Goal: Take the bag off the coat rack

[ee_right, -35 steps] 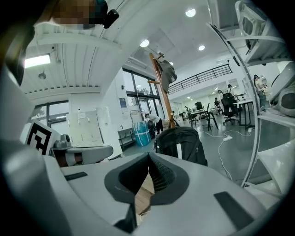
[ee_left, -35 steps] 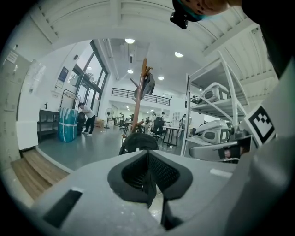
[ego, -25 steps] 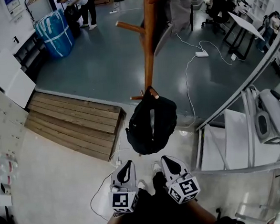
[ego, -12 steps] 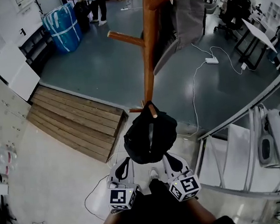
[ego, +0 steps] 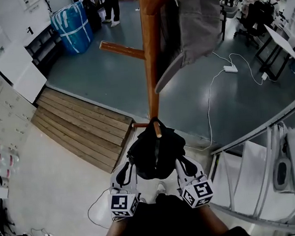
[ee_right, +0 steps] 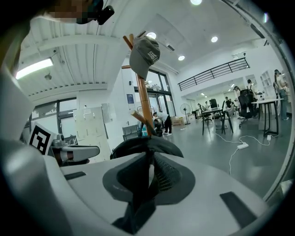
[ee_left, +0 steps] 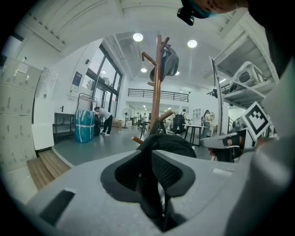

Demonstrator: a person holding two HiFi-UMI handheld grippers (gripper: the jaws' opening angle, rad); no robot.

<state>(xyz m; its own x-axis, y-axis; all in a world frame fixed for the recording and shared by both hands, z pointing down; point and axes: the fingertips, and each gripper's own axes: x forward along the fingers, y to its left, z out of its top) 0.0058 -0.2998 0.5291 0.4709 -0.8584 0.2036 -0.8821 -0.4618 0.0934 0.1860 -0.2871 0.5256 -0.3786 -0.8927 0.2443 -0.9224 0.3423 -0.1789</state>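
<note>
Nearer than a second ago, the left gripper (ego: 125, 171) is opening its empty jaws and the right gripper (ego: 183, 166) is staying pressed together on nothing, both flanking the black fabric bag (ego: 155, 152), which is still hanging ungrasped on the brown wooden coat rack (ego: 153, 64).

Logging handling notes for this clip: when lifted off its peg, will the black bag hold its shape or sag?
Probably sags: the black bag hangs as a soft rounded lump from the peg. Likely swings when lifted, since it hangs from one point. Perhaps not heavy: one slim peg carries it.
</note>
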